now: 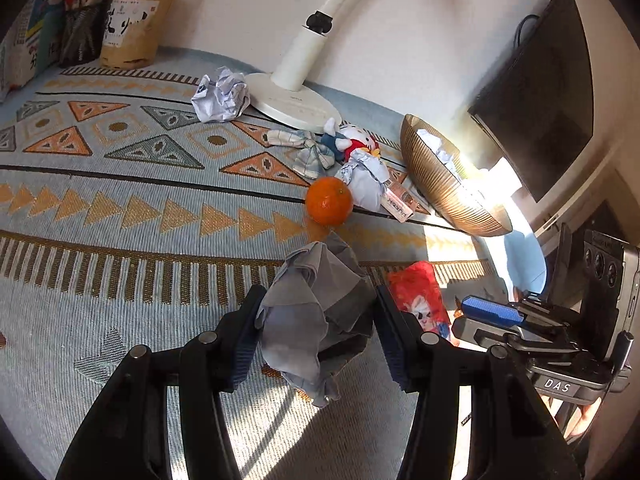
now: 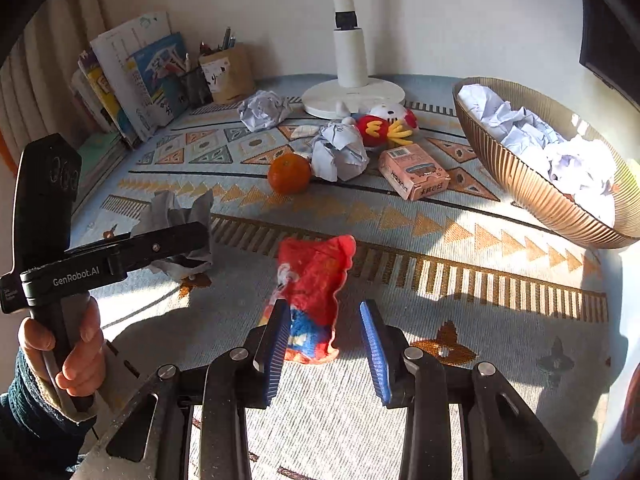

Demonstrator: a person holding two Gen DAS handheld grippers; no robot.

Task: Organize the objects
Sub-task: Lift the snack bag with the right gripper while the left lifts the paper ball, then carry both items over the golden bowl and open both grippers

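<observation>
A crumpled grey paper ball [image 1: 316,312] sits between the black fingers of my left gripper [image 1: 319,314], which is shut on it just above the patterned tablecloth [image 1: 120,200]. The right wrist view shows that same gripper [image 2: 180,236] and the paper [image 2: 176,208] at the left, with a person's hand [image 2: 76,352] on the handle. My right gripper [image 2: 325,314] hangs over the lower end of a red snack packet [image 2: 316,276] lying on the cloth. Its left blue pad [image 2: 276,344] overlaps the packet's edge, while a gap separates the right pad from it.
A ribbed gold bowl [image 2: 532,196] with several crumpled papers stands at the right. An orange [image 2: 289,173], paper balls [image 2: 338,152] [image 2: 264,110], a plush toy [image 2: 384,124], a pink box [image 2: 414,172] and a white lamp base [image 2: 352,96] lie mid-table. Books [image 2: 132,80] and pen holders [image 1: 132,28] line the back.
</observation>
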